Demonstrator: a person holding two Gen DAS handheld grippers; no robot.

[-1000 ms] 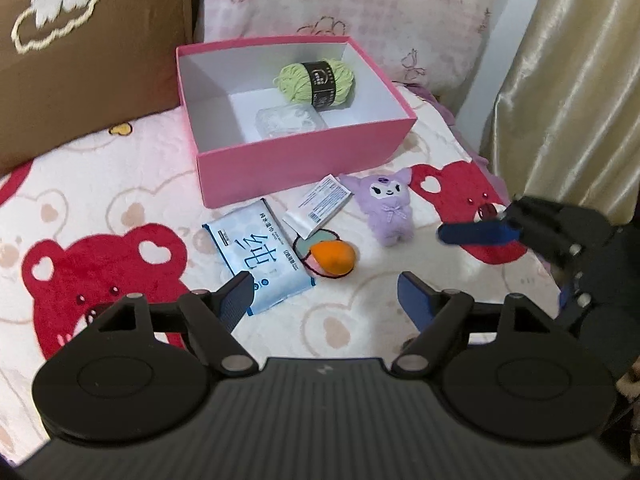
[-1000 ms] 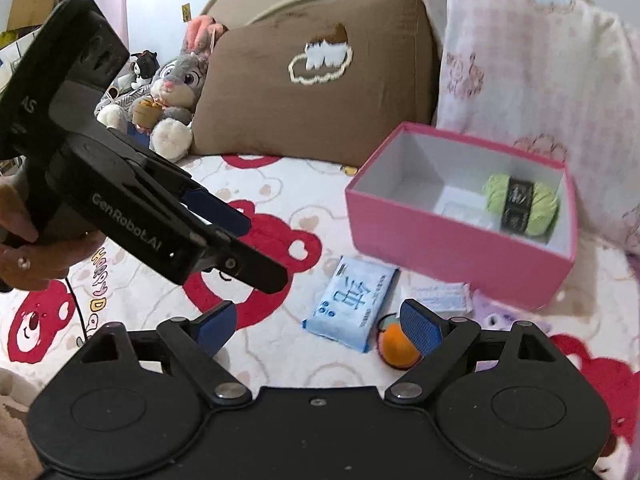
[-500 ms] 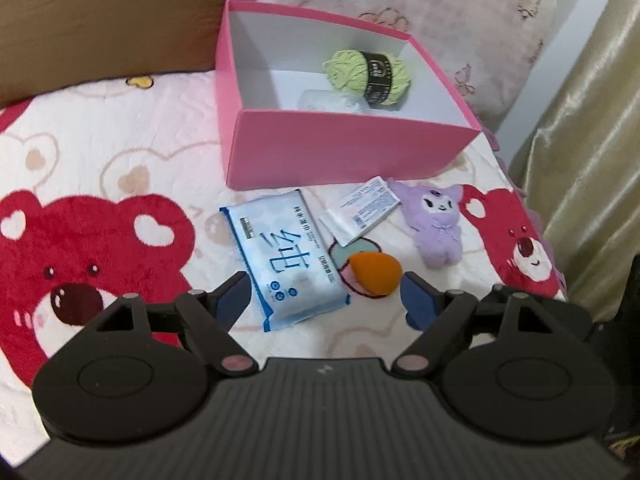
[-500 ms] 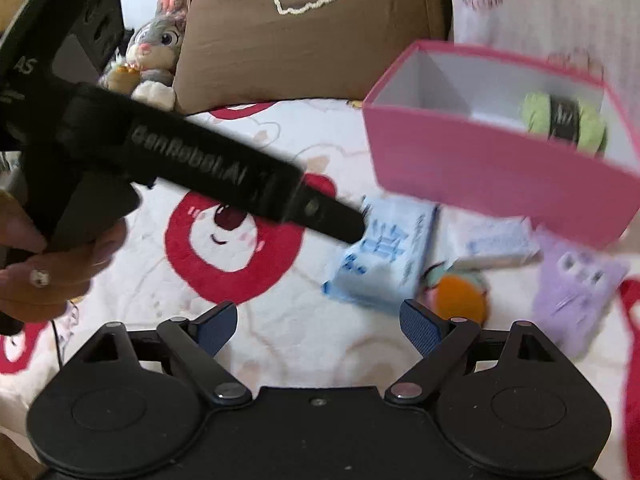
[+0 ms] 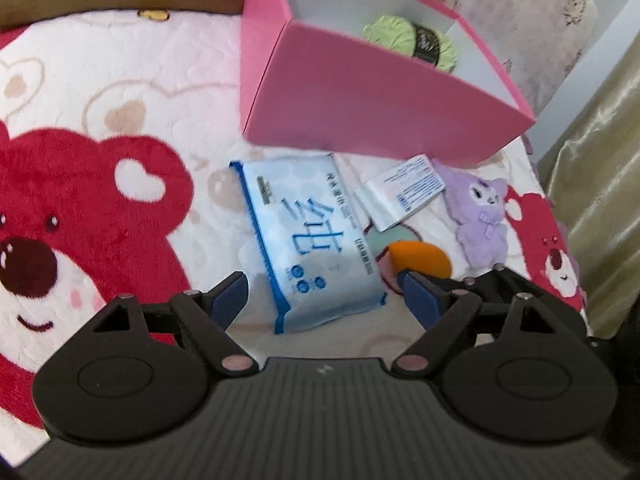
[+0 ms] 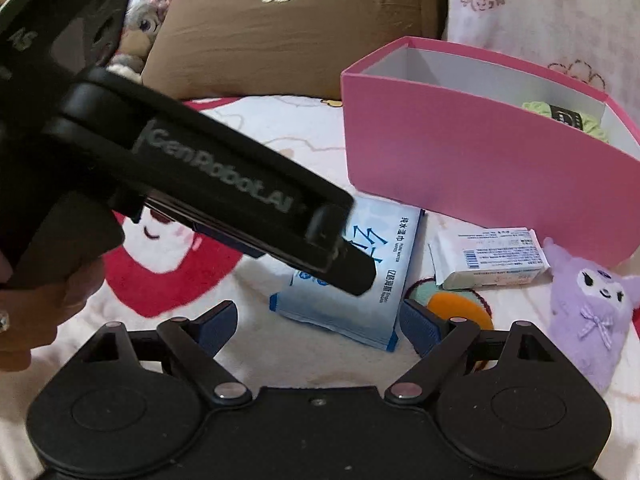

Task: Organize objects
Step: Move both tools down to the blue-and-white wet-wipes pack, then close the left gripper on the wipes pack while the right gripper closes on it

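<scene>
The left tool (image 5: 323,300) was wide apart just above the blue wipes pack (image 5: 308,242) on the bed. The right tool (image 6: 316,326) was apart too, near the pack, before the pink box (image 6: 460,160)

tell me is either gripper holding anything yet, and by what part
Nothing is held. The left gripper hangs open over the wet wipes pack, its pads not pressing it; the right gripper is open and empty too.
</scene>
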